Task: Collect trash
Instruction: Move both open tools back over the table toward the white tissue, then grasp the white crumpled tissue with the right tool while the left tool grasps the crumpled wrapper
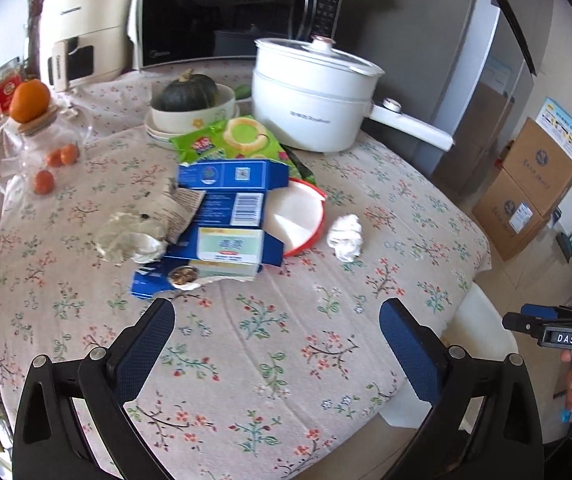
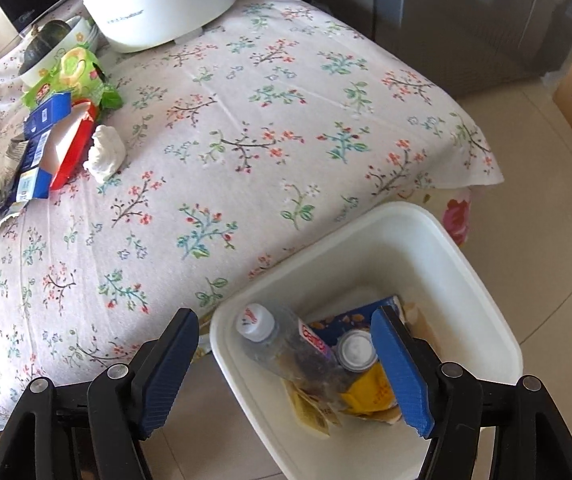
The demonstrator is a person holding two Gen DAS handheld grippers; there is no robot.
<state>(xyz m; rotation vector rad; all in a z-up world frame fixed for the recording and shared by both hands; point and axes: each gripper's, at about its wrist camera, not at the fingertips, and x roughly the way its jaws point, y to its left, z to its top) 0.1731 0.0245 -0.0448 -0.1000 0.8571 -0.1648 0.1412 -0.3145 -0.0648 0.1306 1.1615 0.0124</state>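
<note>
- Floral cloth covers the table (image 1: 270, 344) in the left wrist view, with a microwave (image 1: 238, 12) and a white electric pot (image 1: 310, 96) along its far side. I take the torn blue carton (image 1: 222, 216) as the landmark, since it lies in the middle of the litter.
- Left gripper (image 1: 277, 312) hangs low over bare cloth on the near side of that carton, spread wide and holding nothing.
- Against the carton's left edge sits a crumpled wad of wrapper (image 1: 130, 236). Tucked under its right side is a red-rimmed lid (image 1: 298, 216). Past that lid, apart from the carton, lies a white tissue ball (image 1: 346, 236). Behind the carton is a green snack bag (image 1: 238, 138).
- Carton's long axis runs away from the left gripper, leaning slightly left, so its torn near end points almost at the left finger. My judgement: this gripper is the nearer one, and a short reach forward and a little left would meet the carton end-on.
- Tiled floor shows beside the table in the right wrist view, and a white bin (image 2: 482, 280) stands there against the table's near corner.
- Right gripper (image 2: 284, 316) hovers over the bin's near rim, wide apart and empty. Below it lie a clear bottle (image 2: 286, 344), a round can top (image 2: 356, 350) and yellow wrappers (image 2: 370, 396).
- From here the blue carton (image 2: 42, 152) is far off at upper left, well apart from the bin, with the tissue ball (image 2: 104, 154) on its bin-facing side.
</note>
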